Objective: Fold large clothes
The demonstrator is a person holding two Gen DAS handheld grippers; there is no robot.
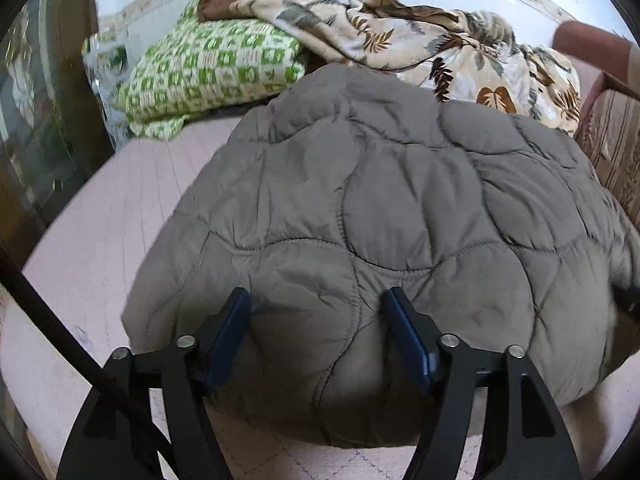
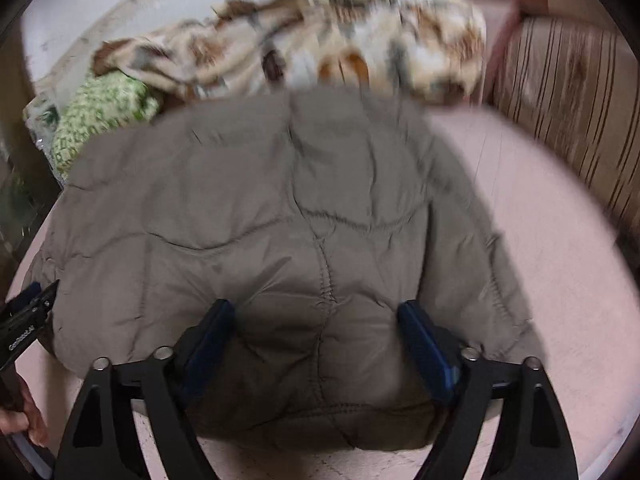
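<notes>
On pink bedsheet (image 1: 120, 208), folded grey jacket (image 1: 380, 208) (near edge between parted left tongs (image 1: 318, 300)).

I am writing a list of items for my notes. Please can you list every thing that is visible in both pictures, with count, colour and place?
quilted jacket: one, grey-brown, lying folded on the pink bed cover, nearest to both claws.
bed cover: one, pale pink, under the jacket.
knitted blanket: one, green and white checks, behind the jacket on the left.
leaf-print blanket: one, beige with brown and grey leaves, crumpled behind the jacket.
striped furniture: one, beige with brown stripes, on the right edge.
left claw: one, black with blue pads, open, over the jacket's near edge.
right claw: one, black with blue pads, open, over the jacket's near edge.
hand: one, at the lower left of the right wrist view.
</notes>
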